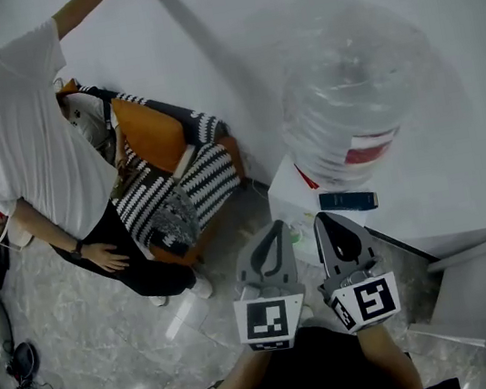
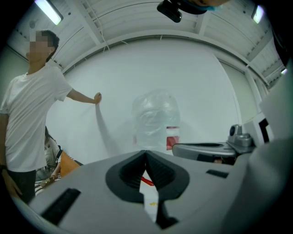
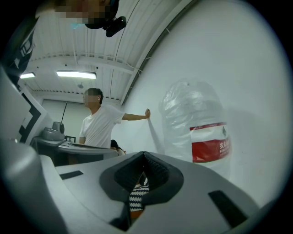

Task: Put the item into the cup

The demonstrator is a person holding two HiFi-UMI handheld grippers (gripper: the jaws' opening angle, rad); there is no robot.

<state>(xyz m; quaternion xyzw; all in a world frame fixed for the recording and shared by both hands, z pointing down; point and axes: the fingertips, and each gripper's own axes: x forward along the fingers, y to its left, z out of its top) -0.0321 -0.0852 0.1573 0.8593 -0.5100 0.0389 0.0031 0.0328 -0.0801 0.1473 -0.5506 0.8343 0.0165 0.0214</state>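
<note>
Left gripper (image 1: 275, 228), right gripper (image 1: 325, 219), water bottle (image 1: 350, 88) beyond

Water bottle (image 3: 194, 128): red label (image 3: 209, 142) with white Chinese characters, the first two apparently 农夫. The rest of that line and the smaller line beneath are not legible, and in the head view the label shows only as a red band. Dark box (image 1: 347, 201) below the bottle: print too small to read; cubes on the left gripper (image 1: 275, 226) and right gripper (image 1: 324, 218) carry black-and-white square code markers, no letters or digits.
</note>
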